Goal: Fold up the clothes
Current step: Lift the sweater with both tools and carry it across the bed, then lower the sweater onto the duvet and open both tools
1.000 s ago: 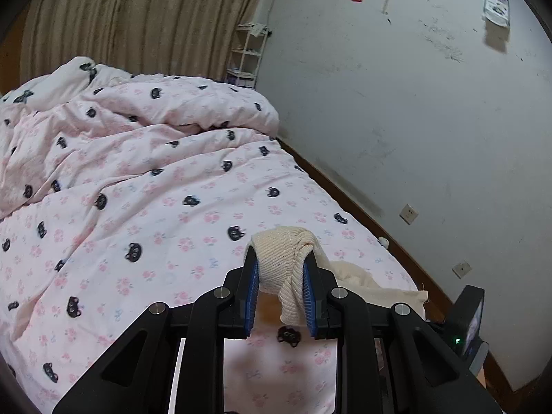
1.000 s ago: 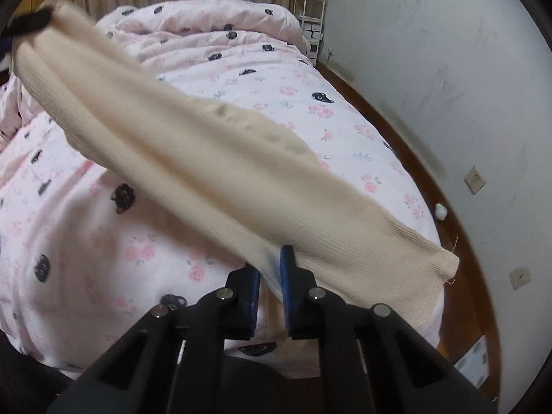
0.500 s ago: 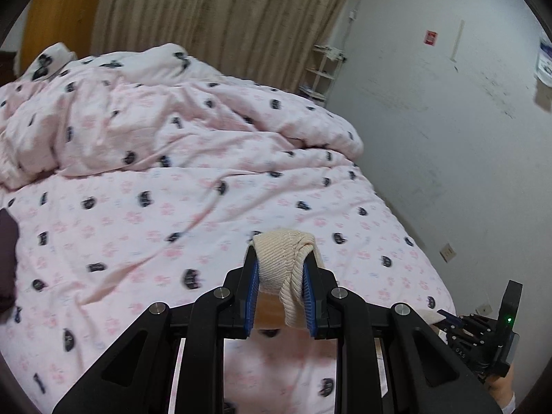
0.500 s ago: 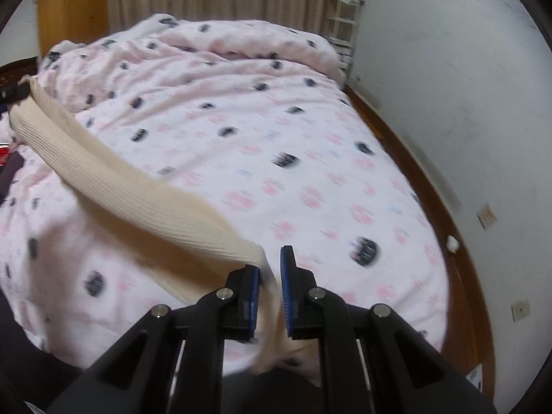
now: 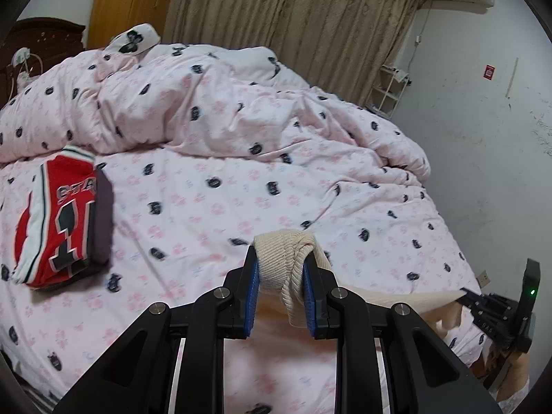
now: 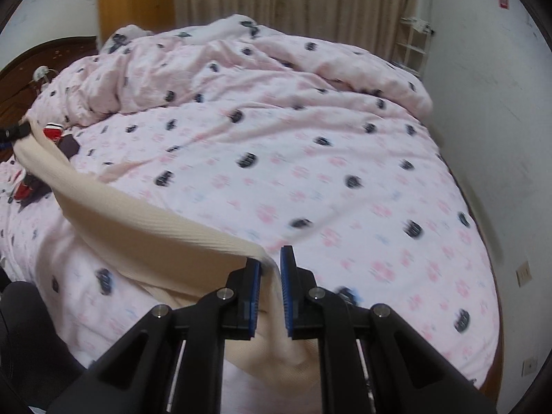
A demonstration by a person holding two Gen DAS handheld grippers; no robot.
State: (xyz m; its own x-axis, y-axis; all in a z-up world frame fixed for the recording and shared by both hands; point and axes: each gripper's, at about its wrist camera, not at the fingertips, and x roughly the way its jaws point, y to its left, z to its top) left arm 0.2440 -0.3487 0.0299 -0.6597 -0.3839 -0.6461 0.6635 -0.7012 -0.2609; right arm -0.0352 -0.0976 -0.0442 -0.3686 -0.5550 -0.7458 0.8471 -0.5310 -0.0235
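Your left gripper (image 5: 280, 288) has its fingers clamped on a bunched end of the cream ribbed garment (image 5: 284, 258); your right gripper (image 6: 269, 288) pinches the other end between its pads. The cloth hangs as a band between them, above the near edge of the bed (image 6: 310, 172). Ahead, from 11 to 1 o'clock, the pink patterned cover lies flat and unoccupied. At 10 o'clock in the left view a folded red jersey (image 5: 58, 220) sits atop a dark garment. A rumpled duvet (image 5: 207, 103) bounds the far side at 12 o'clock; the wall (image 5: 500, 155) closes in at 3 o'clock.
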